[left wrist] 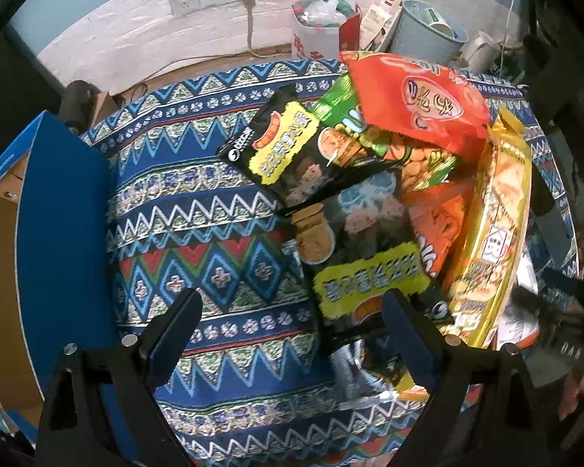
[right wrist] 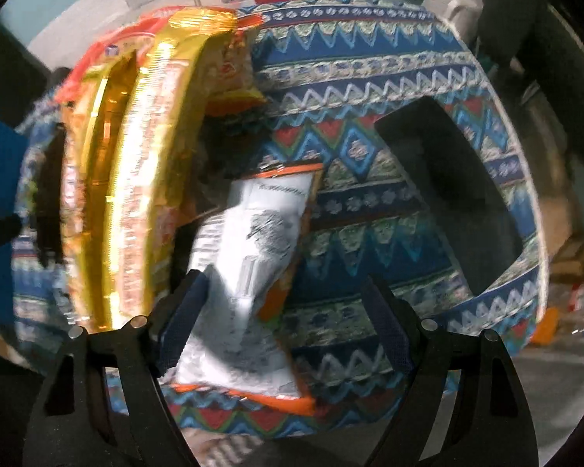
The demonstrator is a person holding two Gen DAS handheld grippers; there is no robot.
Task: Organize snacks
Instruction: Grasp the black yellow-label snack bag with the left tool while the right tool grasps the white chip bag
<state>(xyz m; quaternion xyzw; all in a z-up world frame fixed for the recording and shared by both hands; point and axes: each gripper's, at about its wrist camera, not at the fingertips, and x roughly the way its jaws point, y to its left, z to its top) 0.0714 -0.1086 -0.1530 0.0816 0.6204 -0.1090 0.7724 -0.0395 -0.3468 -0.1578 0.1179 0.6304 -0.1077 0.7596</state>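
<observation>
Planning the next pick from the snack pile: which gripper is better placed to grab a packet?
Right, probably. The right gripper is open with the white-backed packet lying between its fingers. The left gripper is open mostly over bare tablecloth.

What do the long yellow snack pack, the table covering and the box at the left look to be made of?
Long yellow snack pack: glossy plastic or foil film, with bright specular streaks and crimped ends. Table covering: matte woven or printed fabric, with no glare and a soft drape at the edge. Blue box: likely cardboard, brown inside, with a blue printed outer face.
</observation>
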